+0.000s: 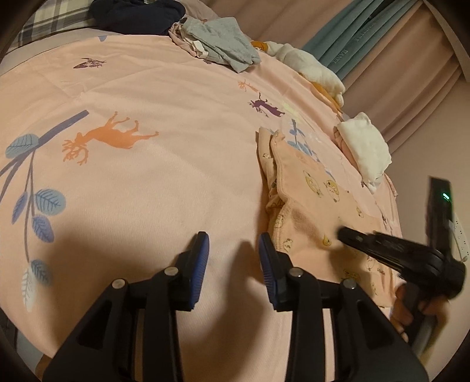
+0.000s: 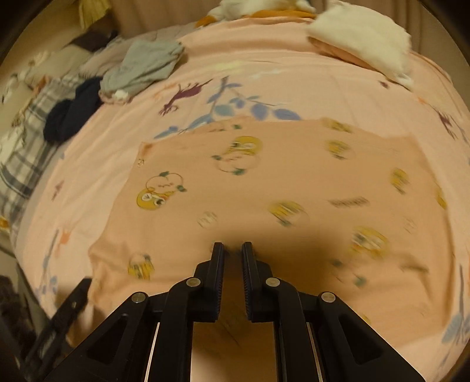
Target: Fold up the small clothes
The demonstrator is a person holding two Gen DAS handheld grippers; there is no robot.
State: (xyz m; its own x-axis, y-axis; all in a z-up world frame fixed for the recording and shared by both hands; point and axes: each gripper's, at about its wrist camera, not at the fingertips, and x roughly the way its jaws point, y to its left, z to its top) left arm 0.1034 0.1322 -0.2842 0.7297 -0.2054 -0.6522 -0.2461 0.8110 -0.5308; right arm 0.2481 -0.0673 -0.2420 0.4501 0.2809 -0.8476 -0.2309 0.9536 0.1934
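A small peach garment with yellow cartoon prints [image 2: 264, 176] lies flat on the pink bedspread [image 2: 293, 88]; in the left wrist view the garment [image 1: 308, 205] lies at the right. My right gripper [image 2: 232, 249] rests low on the garment's near part, its jaws a narrow gap apart with a bit of cloth seemingly between the tips; it shows in the left wrist view [image 1: 346, 235] over the garment. My left gripper [image 1: 233, 244] is open and empty over bare bedspread [image 1: 147, 191], just left of the garment's edge.
A grey folded garment [image 1: 220, 44] and a dark navy one [image 1: 135, 14] lie at the far side, near a plaid pillow [image 1: 53, 17]. A white folded stack [image 1: 367, 147] sits at the right bed edge. White and orange plush items [image 1: 308, 67] lie by the curtains [image 1: 352, 38].
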